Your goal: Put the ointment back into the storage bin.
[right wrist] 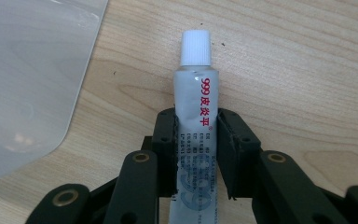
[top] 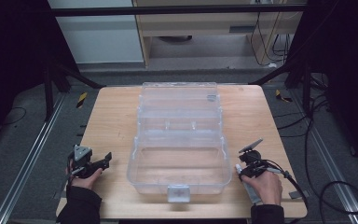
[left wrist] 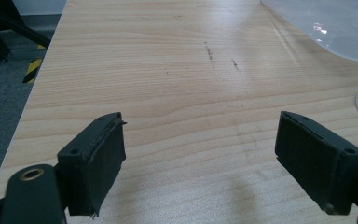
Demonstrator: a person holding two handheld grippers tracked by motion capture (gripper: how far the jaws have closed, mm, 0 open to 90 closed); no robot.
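Nearest the person, the right gripper [right wrist: 196, 154] has its jaws pinching a small tube [right wrist: 196, 116] across its body, and this is where trouble is likeliest: the tube looks soft-walled, so too firm a squeeze could dent it or push its contents toward the cap, while too light a hold on its smooth, glossy skin could let it slide out, cap end first, if the hand tips downward. The hold also sits low on the tube, with a good length standing out past the jaws, so a quick swing might make it pivot between the pads. The tube itself is pale and translucent, with a ribbed white screw cap [right wrist: 196, 46] at the far end, red characters beginning "999" running along it, and fine grey print lower down. It is held just above the wooden tabletop [top: 116, 116], near its right front, just beside the clear plastic box [top: 179, 140]. The left gripper [left wrist: 200, 154] has its jaws spread wide with nothing between them, low over bare wood at the left front; a careless sweep toward the middle could knock the box. Farther off, that box stands open in the middle of the tabletop, its lid laid back toward the far edge and a latch at its near wall; its clear walls may be hard to judge, so the tube's projecting end could catch the rim on the way over.
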